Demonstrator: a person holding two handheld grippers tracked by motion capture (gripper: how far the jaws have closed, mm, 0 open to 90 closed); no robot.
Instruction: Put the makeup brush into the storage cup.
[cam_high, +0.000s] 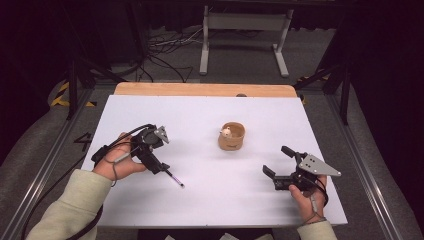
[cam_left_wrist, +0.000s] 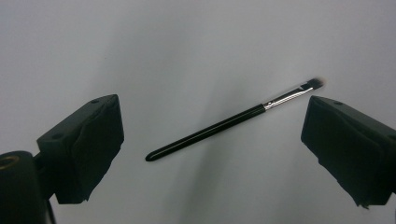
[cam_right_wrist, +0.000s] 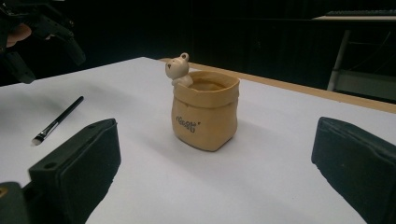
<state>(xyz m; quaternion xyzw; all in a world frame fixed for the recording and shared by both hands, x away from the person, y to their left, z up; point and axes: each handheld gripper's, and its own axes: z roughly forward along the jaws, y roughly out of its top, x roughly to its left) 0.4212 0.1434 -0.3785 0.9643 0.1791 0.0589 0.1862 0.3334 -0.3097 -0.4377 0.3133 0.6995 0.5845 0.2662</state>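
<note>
Since the brush (cam_left_wrist: 233, 121) is just lying flat on the white counter (cam_high: 210, 200) under the wide-open left tool (cam_high: 159, 165), I'd grab mid-handle; it looks light, thin and slippery. The right tool (cam_high: 277, 162), open too, faces the cup (cam_right_wrist: 205, 109).

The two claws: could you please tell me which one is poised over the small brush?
The left claw: its open jaws flank the brush lying on the table, whereas the right claw faces the bear pot.
</note>
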